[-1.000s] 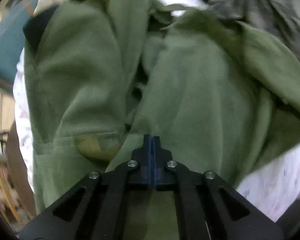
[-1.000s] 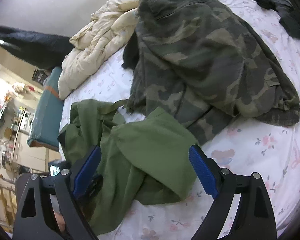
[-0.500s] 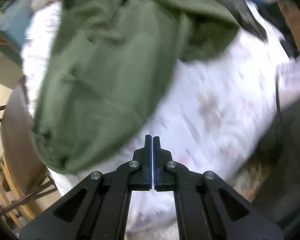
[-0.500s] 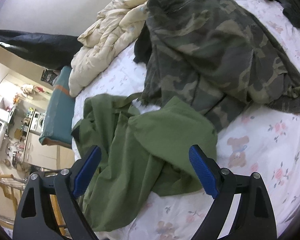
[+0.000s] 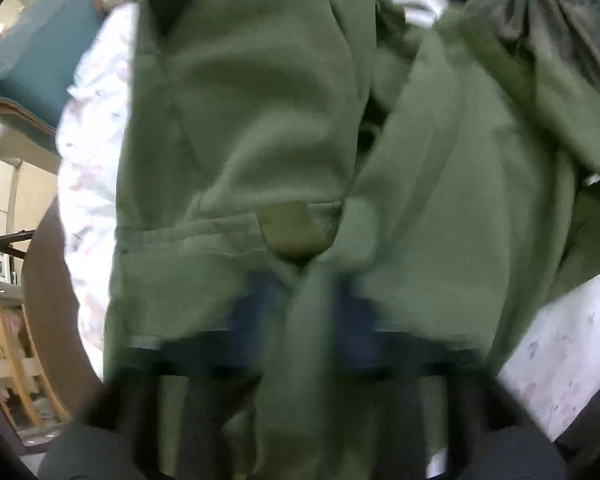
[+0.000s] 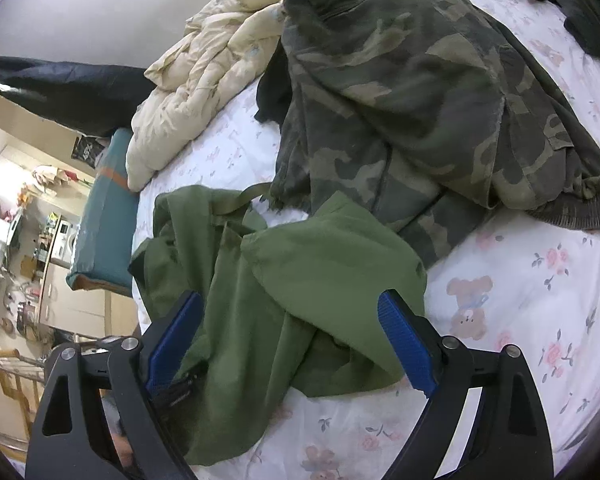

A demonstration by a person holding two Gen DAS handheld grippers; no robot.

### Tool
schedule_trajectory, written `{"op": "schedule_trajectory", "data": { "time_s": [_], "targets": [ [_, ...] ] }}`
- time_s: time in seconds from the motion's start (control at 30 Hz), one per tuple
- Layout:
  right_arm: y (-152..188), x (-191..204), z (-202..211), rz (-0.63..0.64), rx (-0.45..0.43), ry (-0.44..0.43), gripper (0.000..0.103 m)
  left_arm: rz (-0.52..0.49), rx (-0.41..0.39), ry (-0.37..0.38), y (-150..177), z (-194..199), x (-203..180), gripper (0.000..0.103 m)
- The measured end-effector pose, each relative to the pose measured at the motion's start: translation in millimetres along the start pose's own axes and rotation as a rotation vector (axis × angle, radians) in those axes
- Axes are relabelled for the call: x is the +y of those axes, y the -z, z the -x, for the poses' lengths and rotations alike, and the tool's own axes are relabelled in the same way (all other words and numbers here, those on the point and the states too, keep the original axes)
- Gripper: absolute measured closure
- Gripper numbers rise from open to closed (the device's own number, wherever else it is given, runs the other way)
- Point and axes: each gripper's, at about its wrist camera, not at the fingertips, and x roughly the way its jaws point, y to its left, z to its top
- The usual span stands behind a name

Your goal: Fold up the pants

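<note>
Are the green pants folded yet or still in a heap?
Still in a heap: the green pants lie crumpled and twisted on the floral bedsheet, partly overlapping themselves.

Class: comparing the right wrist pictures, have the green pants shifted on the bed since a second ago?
Yes. The green pants have changed shape: their near edge now lies further from the camouflage jacket, which stays put.

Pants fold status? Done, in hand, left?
Done: nothing. The green pants lie crumpled on the bed sheet, with no neat fold visible. In hand: the left gripper is down on the pants. Its jaws have just been opening with a ridge of green fabric between them, but blur hides any pinch. The right gripper hangs open above the pants. Left: spread flat, then fold.
</note>
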Motion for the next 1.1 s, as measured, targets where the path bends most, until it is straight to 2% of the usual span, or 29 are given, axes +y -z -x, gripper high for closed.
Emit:
{"op": "schedule_trajectory", "data": {
  "time_s": [0.13,0.23,0.33,0.43,0.47,0.57,0.73,0.77,0.83,0.93,0.97,1.0,1.03,1.1],
  "targets": [
    [-5.0,-4.8,2.7,-0.016,-0.002,-0.009,0.012,-0.087,-0.093,0.000,16.7,28.1,-13.1,0.100],
    [-5.1,-5.0,3.4,-0.026,0.004,-0.025,0.012,-0.074,-0.171,0.088,46.5,73.8,-10.3,0.103],
    [-2.6,-2.1,3.0,-0.023,0.010,-0.030,0.012,-0.100,-0.215,0.156,80.5,113.8,-15.7,0.103],
    [-0.2,1.7,2.5,-0.014,0.009,-0.027,0.012,-0.144,-0.191,0.220,121.2,142.7,-25.6,0.103],
    [1.2,2.8,2.1,-0.014,0.012,-0.029,0.012,-0.150,-0.181,0.232,125.3,146.8,-24.8,0.103],
    [5.0,3.6,0.3,-0.022,0.028,-0.046,0.012,-0.171,-0.087,0.256,162.0,148.4,-32.5,0.103],
    [11.4,9.6,9.7,0.021,0.011,-0.038,0.012,-0.251,0.107,0.194,234.9,123.6,-36.4,0.103],
    [12.1,12.1,12.7,0.039,0.005,-0.036,0.012,-0.234,0.115,0.169,243.9,121.8,-30.8,0.103],
    [13.5,17.7,19.5,0.077,-0.013,-0.027,0.012,-0.187,0.069,0.136,245.1,124.4,-18.0,0.103],
    [14.6,21.7,21.2,0.087,-0.015,-0.040,0.012,-0.056,-0.008,0.133,214.3,131.2,1.0,0.101],
    [14.4,22.7,19.7,0.086,-0.011,-0.047,0.012,-0.038,-0.023,0.131,199.8,131.6,2.4,0.097],
    [14.0,23.2,17.5,0.084,-0.006,-0.047,0.012,-0.032,-0.038,0.134,185.6,132.0,1.5,0.077],
    [13.7,23.1,15.5,0.083,-0.001,-0.046,0.012,-0.039,-0.065,0.135,167.9,132.5,-1.2,0.041],
    [13.0,21.5,12.5,0.078,0.006,-0.043,0.012,-0.079,-0.147,0.117,138.6,134.2,-11.6,0.008]
  ]
}}
